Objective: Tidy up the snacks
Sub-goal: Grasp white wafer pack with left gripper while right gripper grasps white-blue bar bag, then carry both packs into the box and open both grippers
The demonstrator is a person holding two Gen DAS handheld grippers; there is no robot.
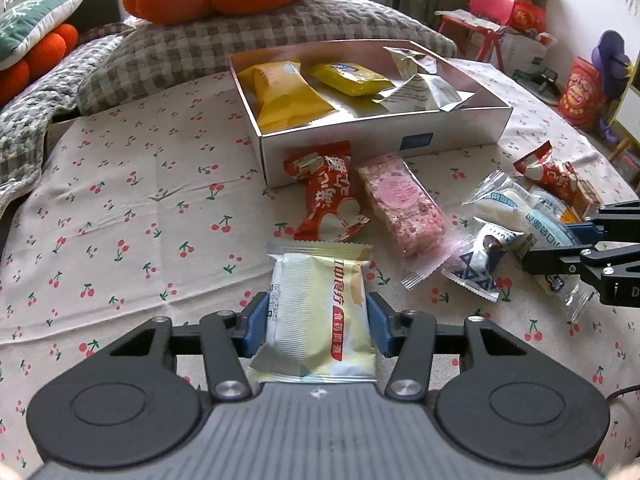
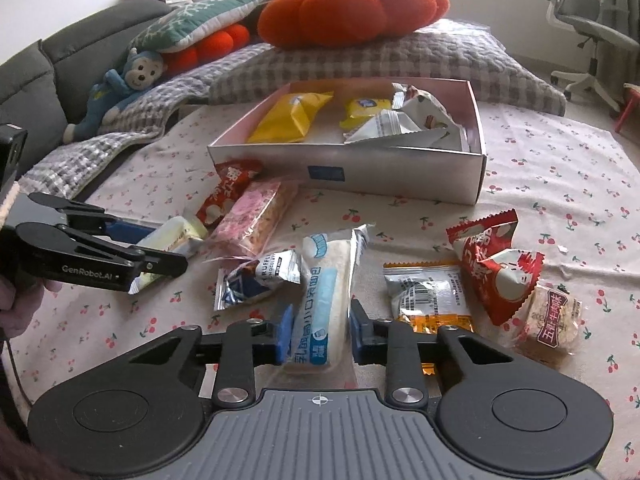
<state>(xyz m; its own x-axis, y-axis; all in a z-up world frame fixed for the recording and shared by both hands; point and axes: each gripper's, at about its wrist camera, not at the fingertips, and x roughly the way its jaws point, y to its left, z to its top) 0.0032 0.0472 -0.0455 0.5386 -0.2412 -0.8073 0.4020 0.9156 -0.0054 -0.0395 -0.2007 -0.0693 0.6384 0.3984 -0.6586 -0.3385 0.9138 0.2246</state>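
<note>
My left gripper [image 1: 318, 322] is shut on a cream-and-yellow snack packet [image 1: 320, 312] that lies on the cherry-print sheet; the blue pads press on its two long sides. My right gripper [image 2: 322, 332] is shut on a clear packet with a white roll and a pale blue label [image 2: 324, 292]. A white open box [image 1: 380, 136] [image 2: 400, 172] stands behind both, holding yellow and white packets. Loose on the sheet are a red packet [image 1: 328, 196], a pink bar [image 1: 400, 204], a small truffle packet [image 2: 256, 280], a second red packet [image 2: 496, 264] and an orange-edged packet [image 2: 430, 296].
An orange pumpkin cushion [image 2: 352, 8] rests on a checked blanket [image 2: 360, 60] behind the box. A blue plush monkey [image 2: 124, 88] lies at the far left. A round biscuit packet [image 2: 552, 316] sits at the right. An office chair [image 2: 588, 36] stands beyond the bed.
</note>
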